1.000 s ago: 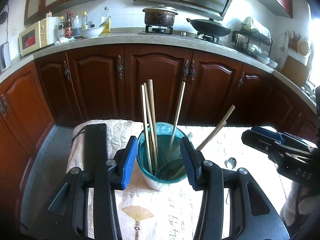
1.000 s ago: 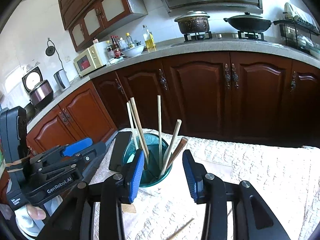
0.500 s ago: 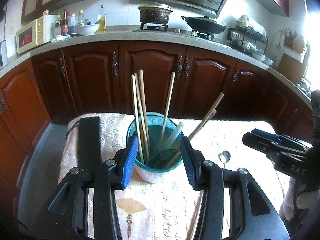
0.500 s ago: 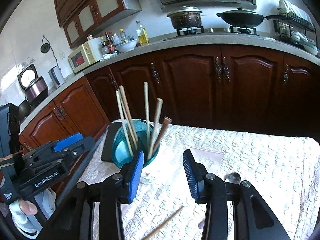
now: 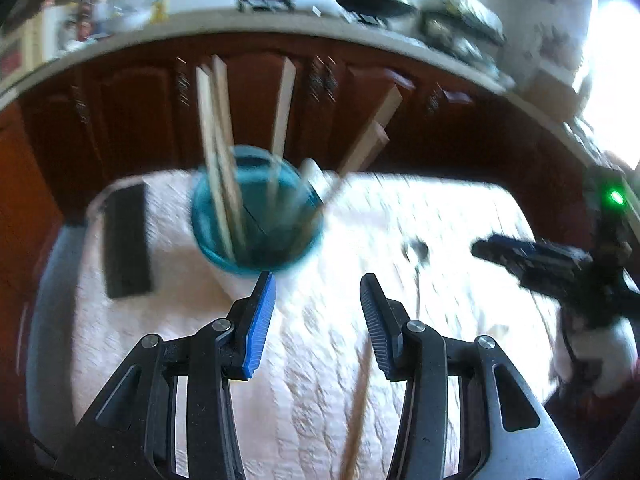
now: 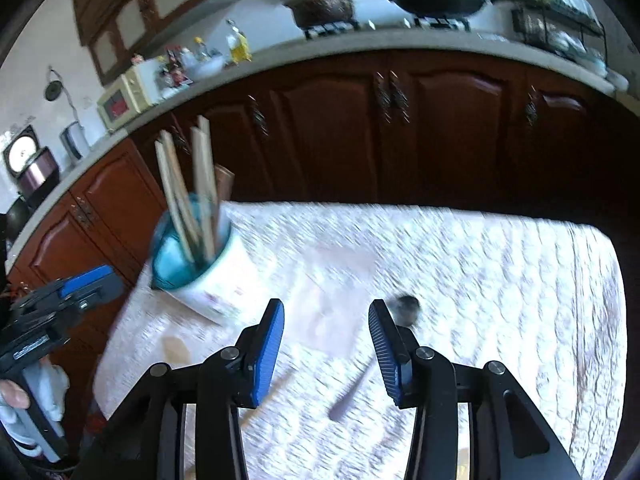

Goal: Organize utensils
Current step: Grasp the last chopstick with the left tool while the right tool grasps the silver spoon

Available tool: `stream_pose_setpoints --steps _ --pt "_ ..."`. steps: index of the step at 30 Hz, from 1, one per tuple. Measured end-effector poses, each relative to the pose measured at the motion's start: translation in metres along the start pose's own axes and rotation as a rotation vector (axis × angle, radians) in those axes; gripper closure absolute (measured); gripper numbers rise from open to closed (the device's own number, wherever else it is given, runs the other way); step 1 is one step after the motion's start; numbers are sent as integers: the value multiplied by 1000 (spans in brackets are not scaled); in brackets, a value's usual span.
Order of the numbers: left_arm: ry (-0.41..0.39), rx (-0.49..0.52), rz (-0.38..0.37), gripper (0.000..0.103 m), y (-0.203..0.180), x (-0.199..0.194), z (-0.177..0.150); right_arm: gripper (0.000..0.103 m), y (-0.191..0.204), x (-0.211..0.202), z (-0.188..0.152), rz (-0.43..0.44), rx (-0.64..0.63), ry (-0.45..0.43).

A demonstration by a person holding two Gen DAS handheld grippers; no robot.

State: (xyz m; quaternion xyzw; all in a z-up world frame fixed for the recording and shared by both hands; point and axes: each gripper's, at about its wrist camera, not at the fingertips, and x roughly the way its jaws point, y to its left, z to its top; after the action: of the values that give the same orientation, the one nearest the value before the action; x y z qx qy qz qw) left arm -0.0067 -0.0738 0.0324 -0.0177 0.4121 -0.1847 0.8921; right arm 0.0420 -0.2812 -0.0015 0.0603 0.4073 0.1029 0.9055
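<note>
1. Chopsticks (image 5: pixel 218 136) are standing in the teal cup (image 5: pixel 256 216) on the quilted cloth (image 5: pixel 460 216), leaning against its rim at different angles; a pale handle is showing among them, though blur is hiding what it belongs to. The right view is showing the same cup (image 6: pixel 200 264) with a white outer wall and the sticks (image 6: pixel 188 184) fanning upward.

2. On the cloth outside the cup, a metal spoon (image 5: pixel 416 252) is lying to its right, a brown stick (image 5: pixel 358 408) is lying nearer the cameras, and a black slab (image 5: pixel 126 240) is lying to the cup's left. In the right view the spoon (image 6: pixel 404 308) is lying just beyond the right finger (image 6: pixel 386 352).

3. Compared with half a second ago, both cameras are sitting higher and farther back: the cup, then between the left gripper's fingers, is now lying beyond their tips, and both views are smeared with motion. In the right view the cup is now farther left and the spoon much nearer.

4. Left gripper (image 5: pixel 318 320) is hovering over the cloth with its jaws spread wide, gripping nothing; its left fingertip (image 5: pixel 264 292) is showing just short of the cup's base.

5. Right gripper (image 6: pixel 326 344) is likewise gaping wide and holding nothing, hanging above the cloth, well apart from the cup.
</note>
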Motion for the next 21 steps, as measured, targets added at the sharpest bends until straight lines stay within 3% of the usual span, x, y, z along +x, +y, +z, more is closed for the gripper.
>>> stream_pose_setpoints --steps 7,12,21 --pt "175 65 -105 60 -22 50 -30 61 -42 48 -29 -10 112 117" --pt "251 103 -141 60 -37 79 -39 61 -62 79 -23 -9 149 150" --pt "343 159 -126 60 -50 127 -44 65 -91 124 -1 19 166 155"
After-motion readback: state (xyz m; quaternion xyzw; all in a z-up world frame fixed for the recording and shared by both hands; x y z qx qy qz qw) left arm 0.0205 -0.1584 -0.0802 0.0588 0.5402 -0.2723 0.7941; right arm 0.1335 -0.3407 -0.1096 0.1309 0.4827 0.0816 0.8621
